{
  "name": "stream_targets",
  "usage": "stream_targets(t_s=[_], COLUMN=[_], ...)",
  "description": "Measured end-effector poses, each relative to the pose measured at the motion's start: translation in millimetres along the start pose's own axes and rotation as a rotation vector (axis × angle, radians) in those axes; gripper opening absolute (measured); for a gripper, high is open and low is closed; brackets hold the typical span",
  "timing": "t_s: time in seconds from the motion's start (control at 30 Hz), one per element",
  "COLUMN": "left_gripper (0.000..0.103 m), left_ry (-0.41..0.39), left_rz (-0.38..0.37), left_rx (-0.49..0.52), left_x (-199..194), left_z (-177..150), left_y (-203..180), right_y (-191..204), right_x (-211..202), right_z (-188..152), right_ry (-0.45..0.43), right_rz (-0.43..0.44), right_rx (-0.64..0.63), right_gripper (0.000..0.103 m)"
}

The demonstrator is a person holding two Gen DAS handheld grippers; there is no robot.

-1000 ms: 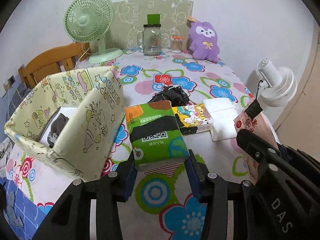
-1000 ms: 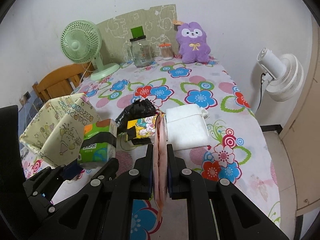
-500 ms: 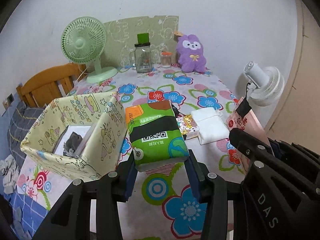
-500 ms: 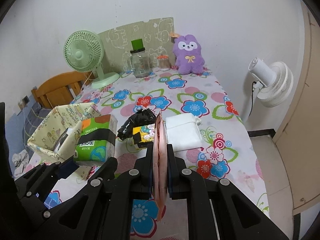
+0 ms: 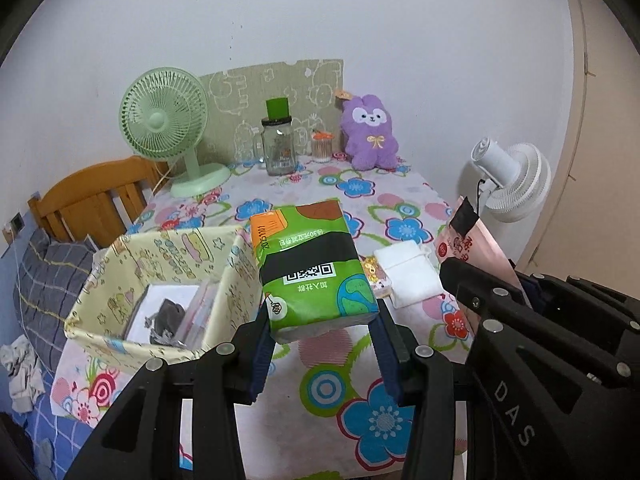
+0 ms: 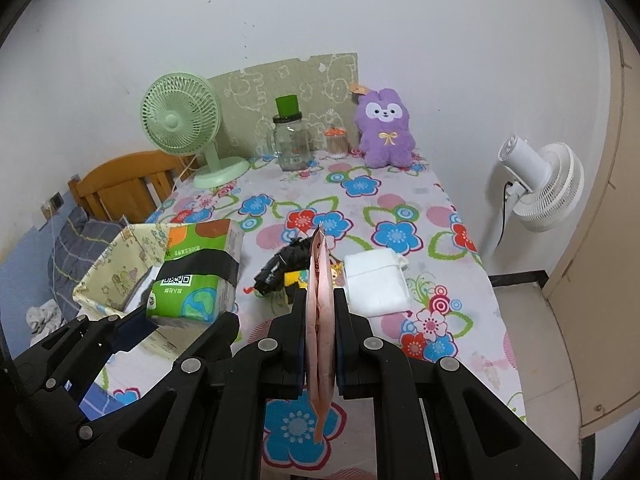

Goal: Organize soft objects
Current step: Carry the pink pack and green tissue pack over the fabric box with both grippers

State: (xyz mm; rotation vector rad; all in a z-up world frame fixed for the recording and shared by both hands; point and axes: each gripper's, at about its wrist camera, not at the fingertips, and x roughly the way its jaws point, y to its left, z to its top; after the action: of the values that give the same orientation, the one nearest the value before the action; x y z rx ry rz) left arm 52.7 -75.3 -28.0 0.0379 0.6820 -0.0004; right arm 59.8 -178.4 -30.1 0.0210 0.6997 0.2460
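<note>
Green tissue pack [image 5: 316, 268] is sitting clamped between the left gripper's [image 5: 322, 344] jaws, held in the air above the table, just right of the yellow fabric box [image 5: 160, 292] at the near left. Right gripper [image 6: 318, 320] is pinching a flat pink packet [image 6: 319, 320] edge-on, jaws closed tight on it, packet hanging below them. Box is already holding a white item and something dark. Still lying on the flowered tablecloth [image 6: 400, 236]: black bundle [image 6: 282, 264], small cartoon-print pack [image 6: 294, 280], white folded pad [image 6: 376, 282], all mid-table. Purple plush [image 6: 384, 132], glass jar [image 6: 290, 146] and green fan [image 6: 182, 120] are standing far back.

Risks, judging from here: the pack is gripped only by its near end, so it is likely sagging or slipping out on a tilt; its corner could catch the soft box wall and fold it in; both grippers are close together and could knock each other heading for the box.
</note>
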Motion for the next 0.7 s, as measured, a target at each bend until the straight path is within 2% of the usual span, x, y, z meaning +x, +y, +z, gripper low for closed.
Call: stream_targets(t_s=[0.3, 0.7], left_gripper=[0.046, 0.046], left_ry=[-0.016, -0.003], left_rz=[-0.022, -0.031], left_rx=[0.034, 0.071], left_x=[-5.8, 1.2], left_z=[10.9, 15.0], left_y=[16.0, 44.2], right_y=[18.4, 51.4], right_x=[-3.6, 12.4], right_z=[14.7, 24.0], right_ry=[-0.016, 0.007], right_rz=[0.002, 0.001], right_rx=[-0.029, -0.090], right_gripper=[0.013, 0.013])
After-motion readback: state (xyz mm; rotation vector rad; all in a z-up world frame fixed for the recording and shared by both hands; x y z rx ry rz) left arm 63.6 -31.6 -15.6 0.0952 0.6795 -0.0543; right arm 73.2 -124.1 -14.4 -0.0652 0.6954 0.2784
